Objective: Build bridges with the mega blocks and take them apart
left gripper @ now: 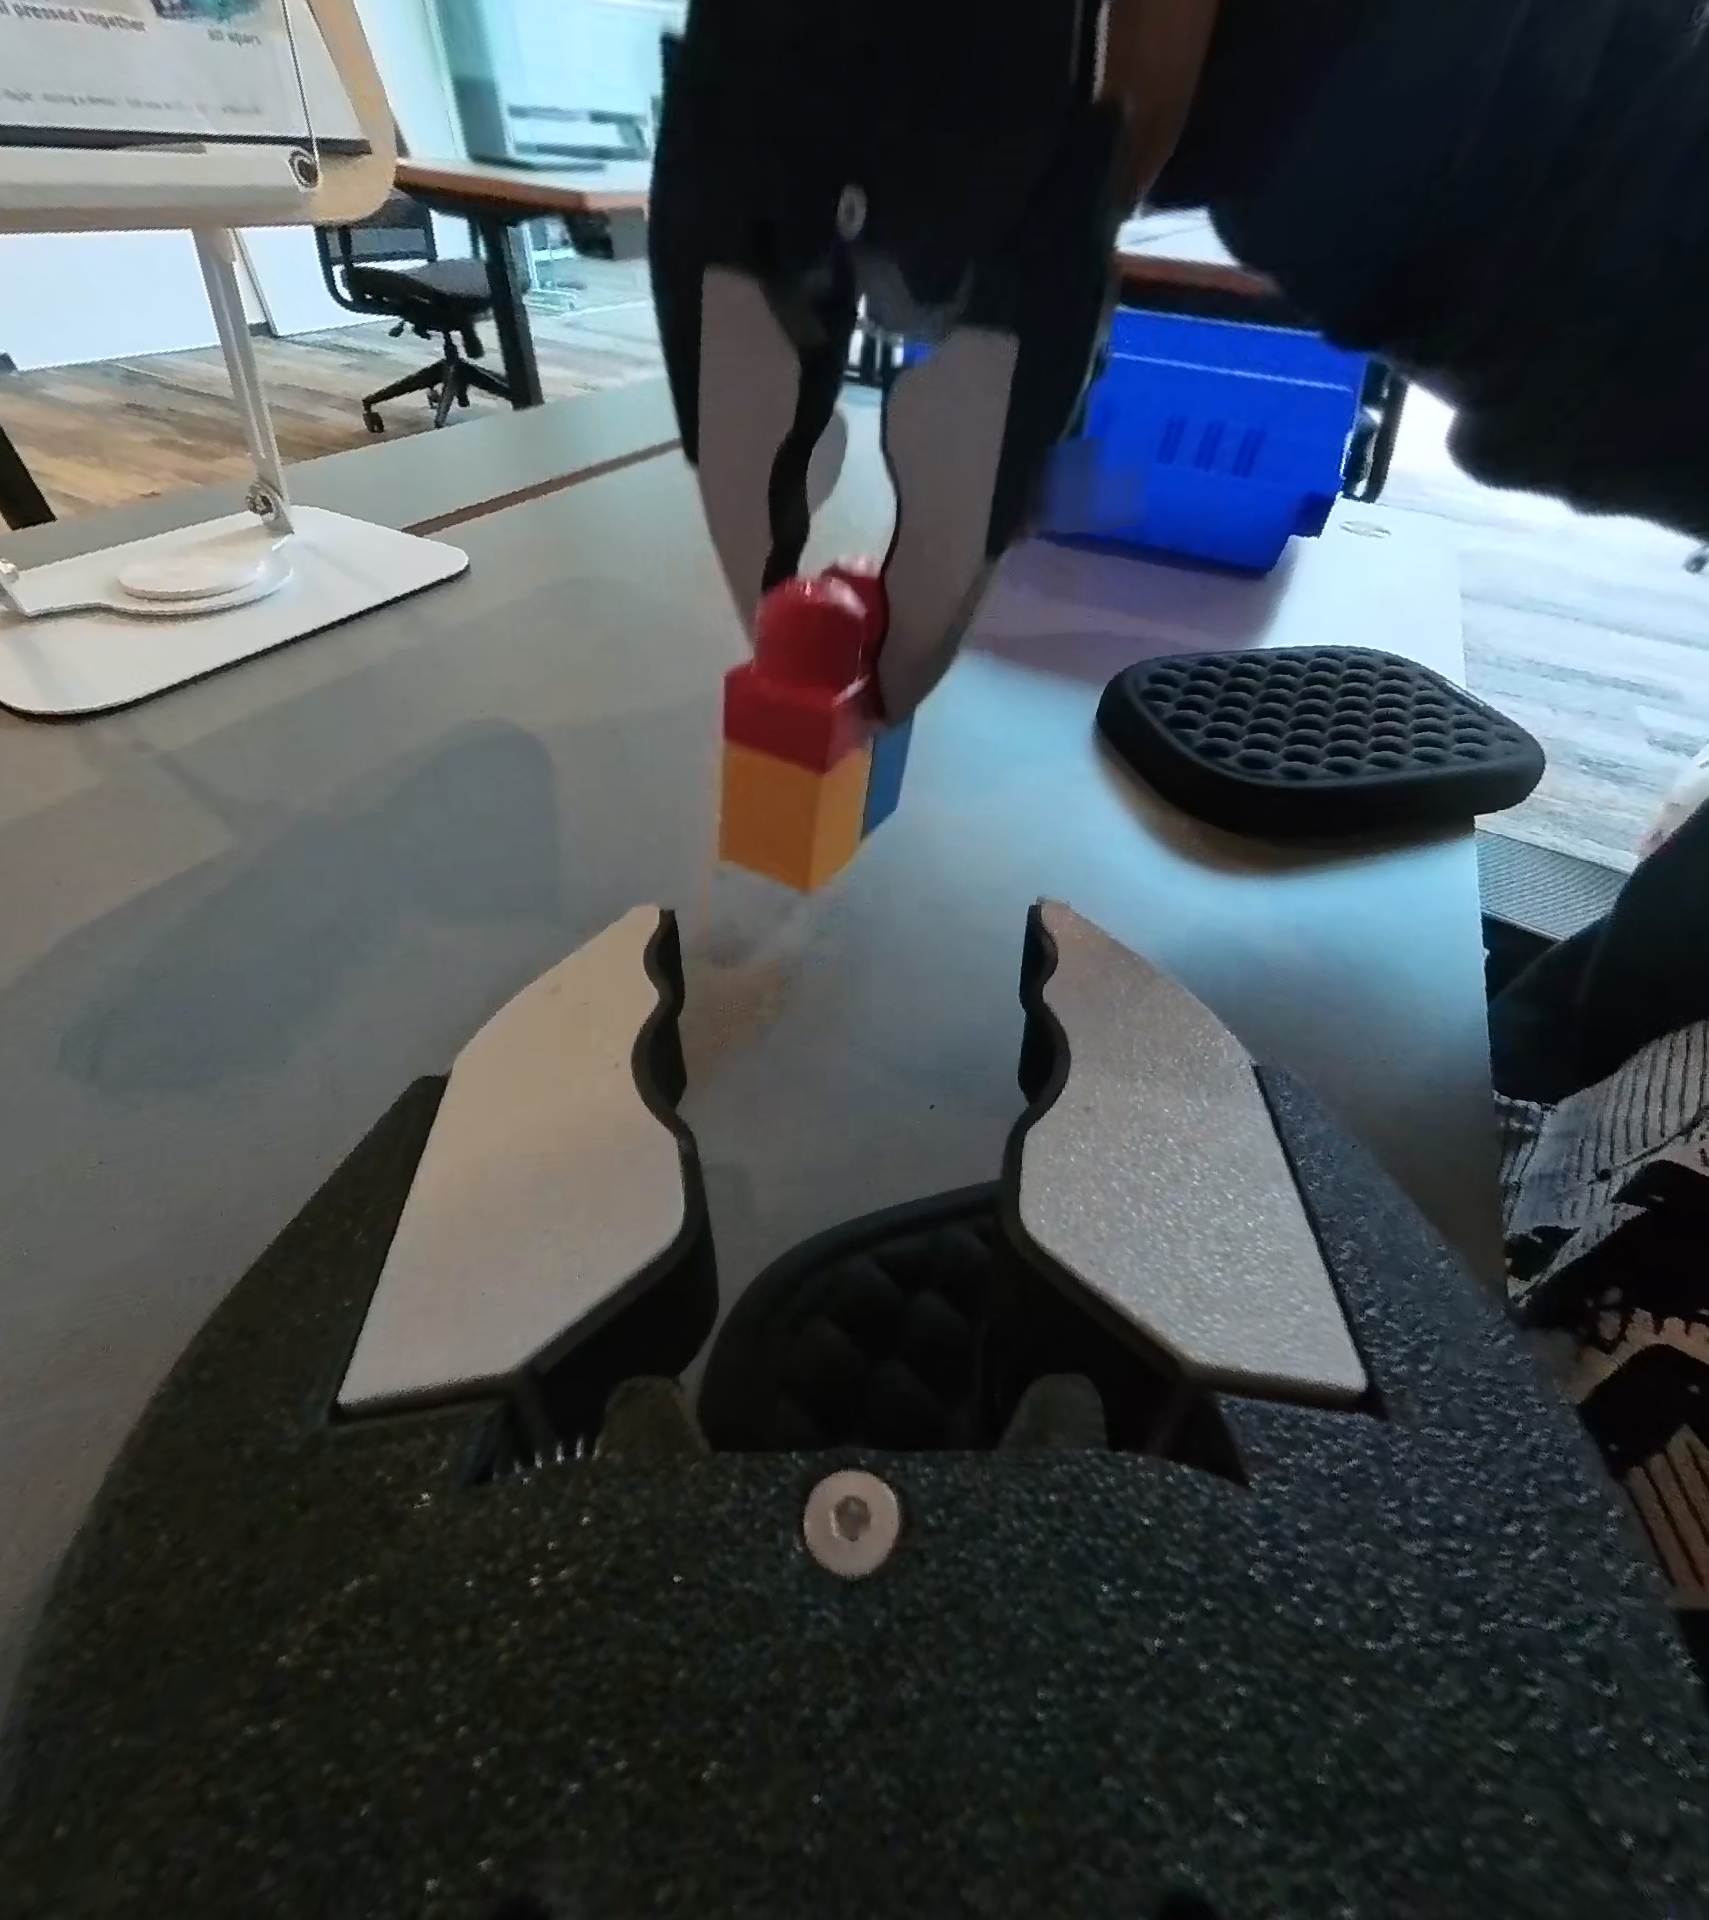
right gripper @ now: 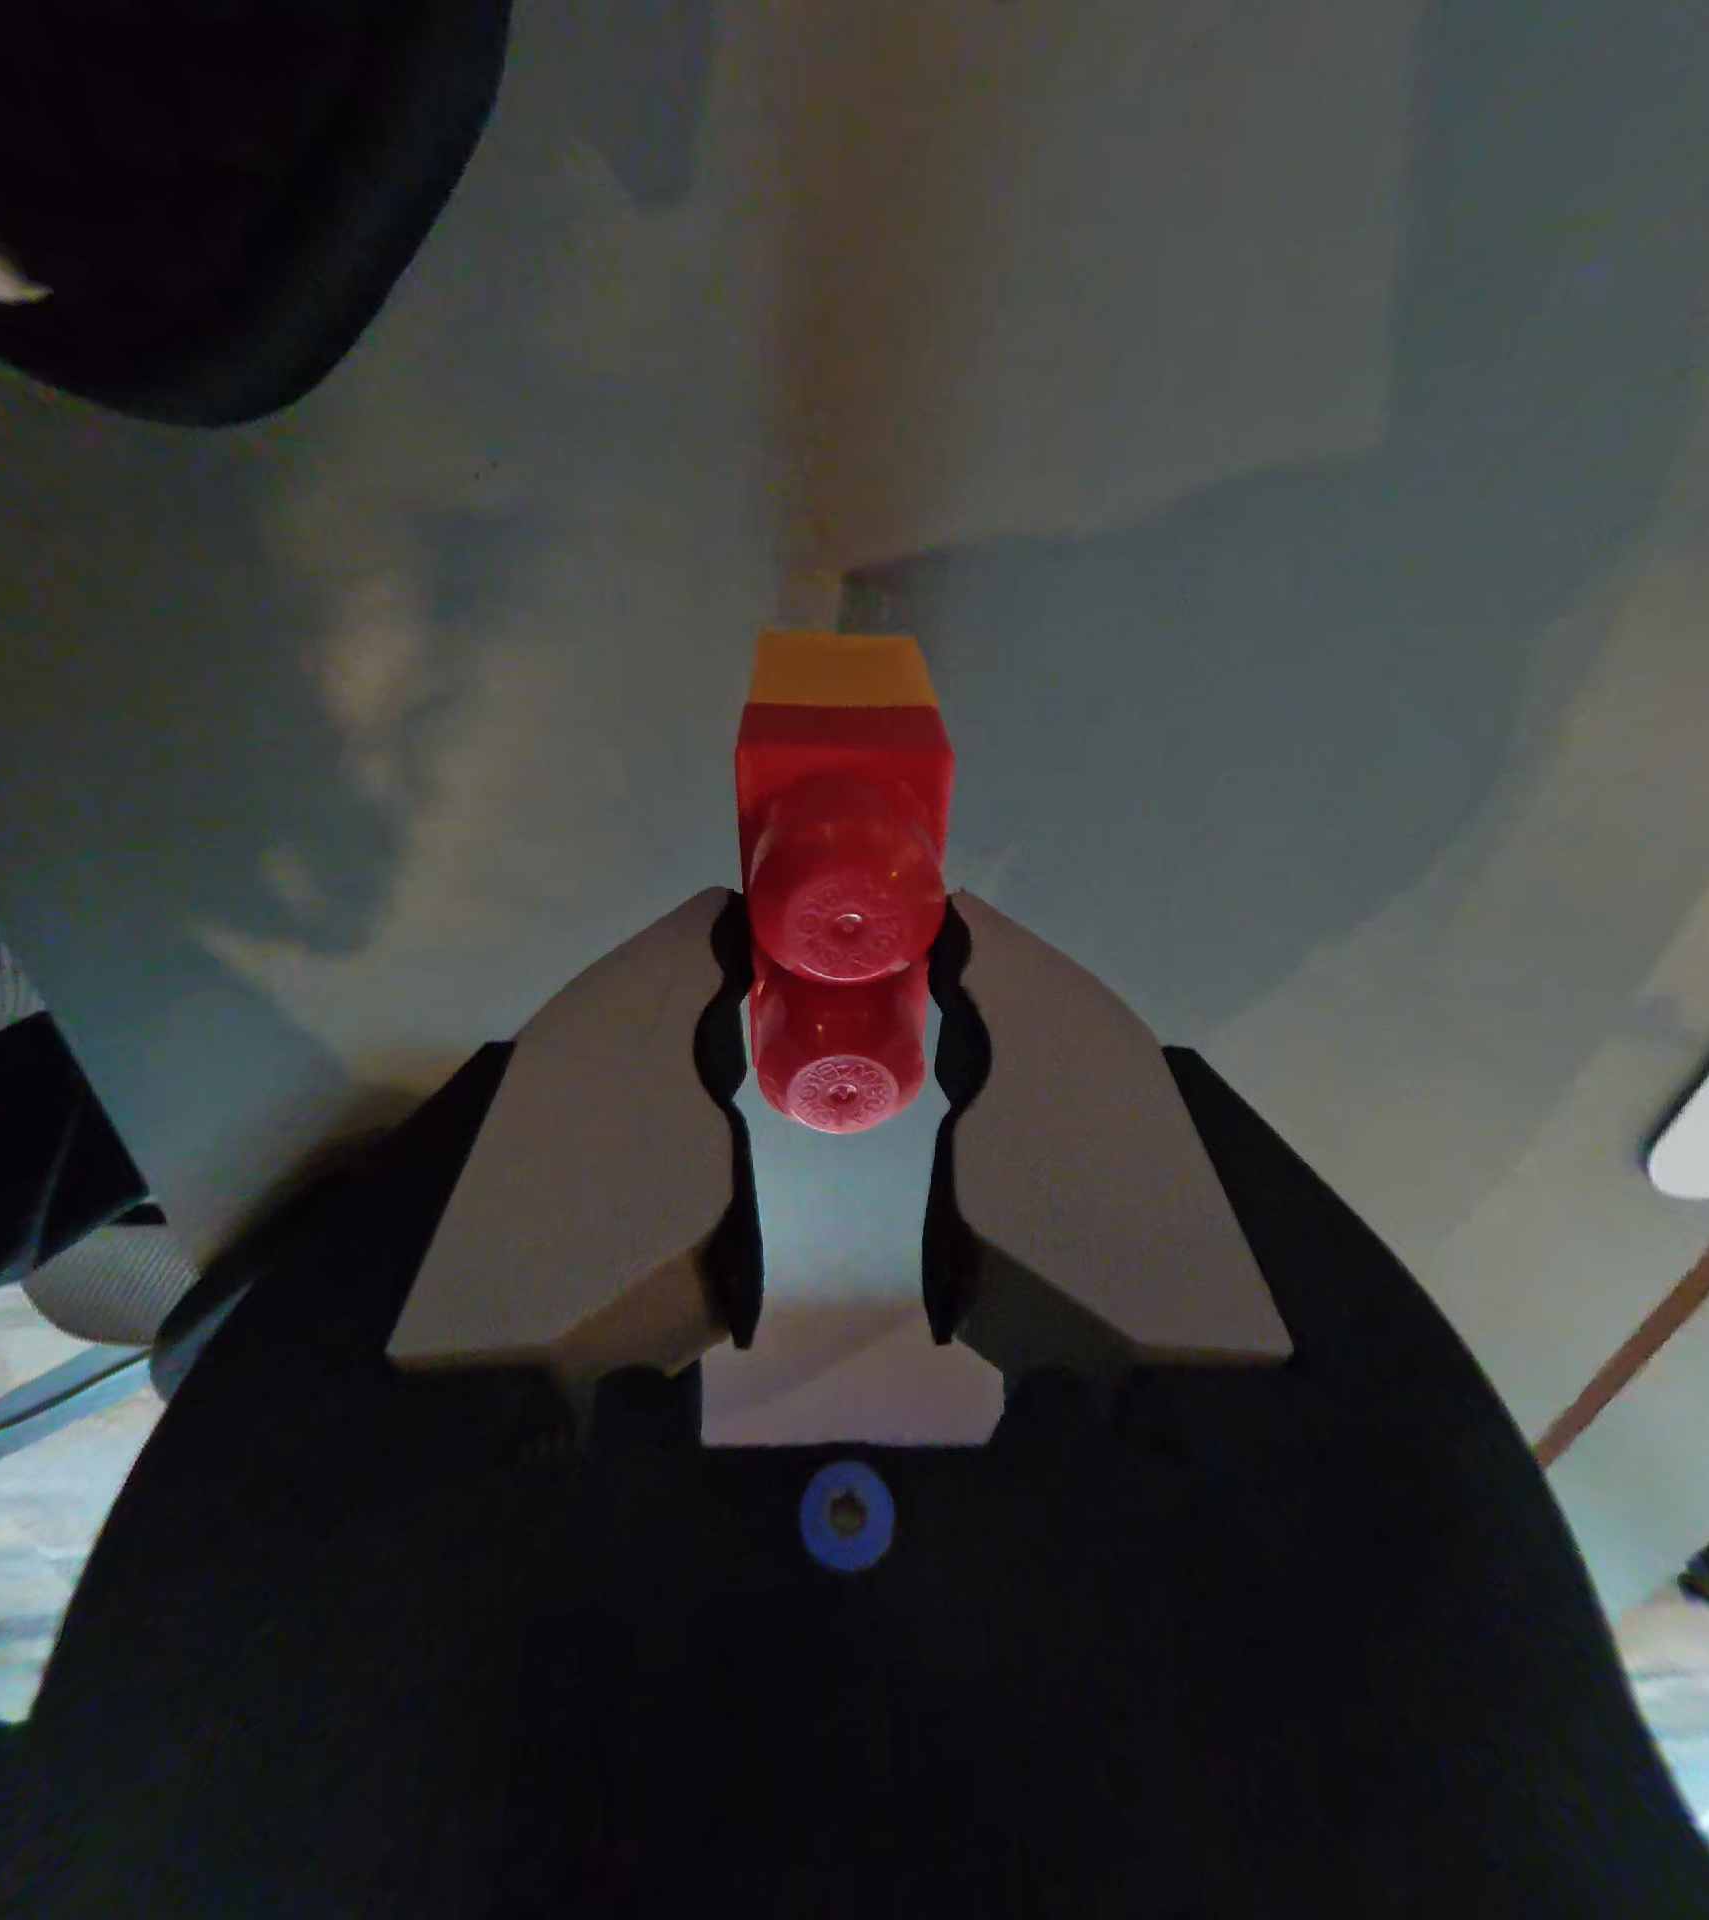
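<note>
Looking from the left wrist view, the left gripper (left gripper: 850, 925) sits low over the grey table (left gripper: 206, 935) with its tongs spread wide and nothing between them. Just past its tips hangs the little bridge: a red block (left gripper: 796, 686) on top, an orange block (left gripper: 788, 816) under it and a blue block (left gripper: 889, 774) behind the orange one. The right gripper (left gripper: 829, 613) comes down from above and pinches the red block's knobs. The bridge looks lifted off the table. A blue bin (left gripper: 1214, 457) is far behind the bridge, and a black pad (left gripper: 1317, 738) lies to its right. From the right wrist view, the right gripper (right gripper: 839, 940) squeezes the red block (right gripper: 845, 821), with the orange block (right gripper: 839, 670) beyond it. The step looks like taking apart. Next, the left gripper likely needs to close on a bottom block and pull.
</note>
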